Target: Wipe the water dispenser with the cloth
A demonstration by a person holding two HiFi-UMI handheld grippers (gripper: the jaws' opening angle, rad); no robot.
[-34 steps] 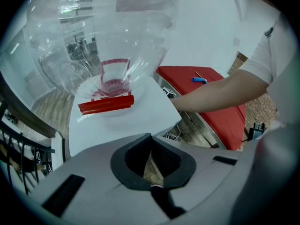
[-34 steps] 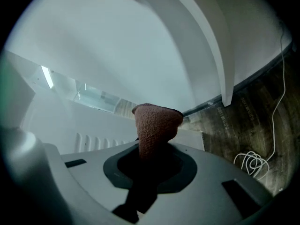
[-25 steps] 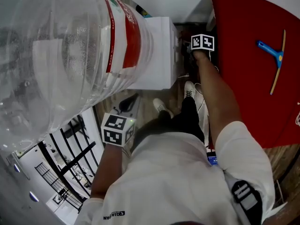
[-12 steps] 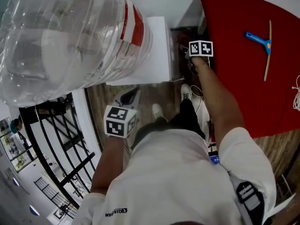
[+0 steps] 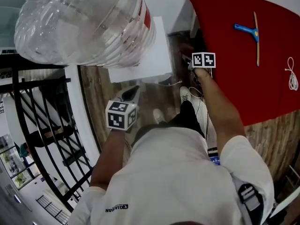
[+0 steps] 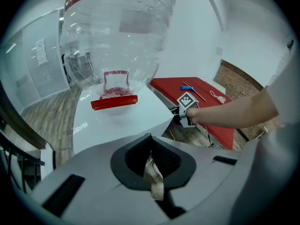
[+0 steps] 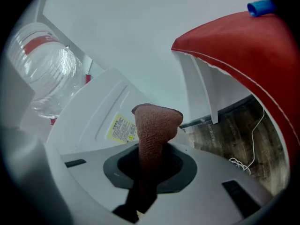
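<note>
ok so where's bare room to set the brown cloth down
Most of the red tabletop is bare, from the blue squeegee and white cord to its near edge. The white water dispenser's top is free beside the clear bottle. The floor gap between them is crowded with cables and shoes.

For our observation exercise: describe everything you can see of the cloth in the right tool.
The cloth is reddish-brown with a knitted-looking weave, bunched into a narrow strip. The right tool is shut on its lower part. The upper part stands up, its tip folded over. Behind it is the white water dispenser with a yellow label; whether they touch cannot be told.
</note>
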